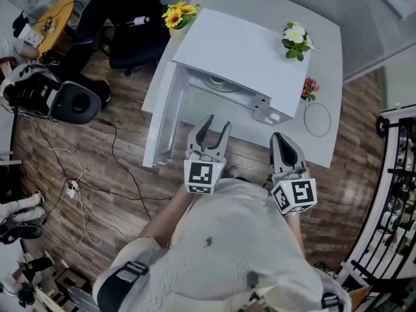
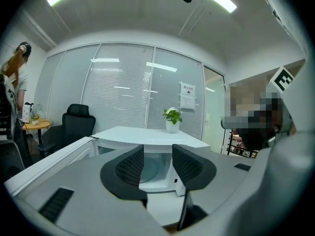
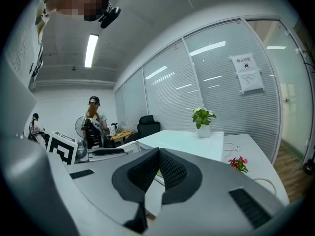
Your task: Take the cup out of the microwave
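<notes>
**Both grippers in front of the open microwave, no cup in sight**

My left gripper (image 1: 217,123) hangs before the mouth of the microwave (image 1: 250,51), jaws spread and empty. My right gripper (image 1: 279,138), before the microwave's control side, has its jaws pressed together on nothing. I can't make out the cup; inside the microwave only the turntable (image 1: 221,83) shows. Reaching in blind, I could tip the cup or clip the open door (image 1: 162,116) at the microwave's left.

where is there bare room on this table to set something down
Bare: the table just in front of the microwave, right of its open door; the microwave's flat top; the far stretch of table behind it. Crowded: the right edge, where the pink flowers and the cable loop sit.
</notes>
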`<action>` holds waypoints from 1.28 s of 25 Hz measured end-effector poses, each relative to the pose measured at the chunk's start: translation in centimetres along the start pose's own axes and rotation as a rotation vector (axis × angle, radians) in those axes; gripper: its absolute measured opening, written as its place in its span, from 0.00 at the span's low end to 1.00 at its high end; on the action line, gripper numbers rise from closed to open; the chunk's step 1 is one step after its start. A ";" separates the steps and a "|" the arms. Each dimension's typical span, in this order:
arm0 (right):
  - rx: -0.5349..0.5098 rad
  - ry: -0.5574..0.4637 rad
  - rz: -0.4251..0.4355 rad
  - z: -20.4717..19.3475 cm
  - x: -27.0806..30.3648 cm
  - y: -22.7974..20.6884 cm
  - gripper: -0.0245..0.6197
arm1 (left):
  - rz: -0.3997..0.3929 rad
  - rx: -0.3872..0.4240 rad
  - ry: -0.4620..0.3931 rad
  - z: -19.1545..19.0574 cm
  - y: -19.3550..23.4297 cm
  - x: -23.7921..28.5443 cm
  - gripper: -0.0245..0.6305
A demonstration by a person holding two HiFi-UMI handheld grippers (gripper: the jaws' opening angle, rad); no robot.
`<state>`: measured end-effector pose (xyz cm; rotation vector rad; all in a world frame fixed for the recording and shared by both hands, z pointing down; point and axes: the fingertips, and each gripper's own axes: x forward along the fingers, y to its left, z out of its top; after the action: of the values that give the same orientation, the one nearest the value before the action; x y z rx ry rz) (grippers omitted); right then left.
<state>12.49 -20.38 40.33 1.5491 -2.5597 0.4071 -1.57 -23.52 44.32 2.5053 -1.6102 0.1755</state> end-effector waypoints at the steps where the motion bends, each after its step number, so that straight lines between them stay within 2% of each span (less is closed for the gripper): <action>1: 0.004 0.000 -0.011 0.2 0.5 0.0 0.05 | -0.002 0.003 0.002 0.0 0.6 0.5 0.33; 14: 0.028 0.011 -0.097 -0.5 6.1 0.8 0.05 | -0.049 0.019 0.087 -4.5 7.0 6.1 0.33; 23: 0.036 0.044 -0.140 -1.6 7.2 1.8 0.05 | -0.050 0.012 0.147 -8.3 9.7 8.4 0.33; 32: 0.033 0.082 -0.154 -2.3 8.3 1.2 0.05 | -0.039 0.034 0.232 -13.0 10.8 11.6 0.40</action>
<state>7.43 -26.27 44.35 1.6892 -2.3646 0.4861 -6.80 -35.73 59.95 2.4333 -1.4772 0.4731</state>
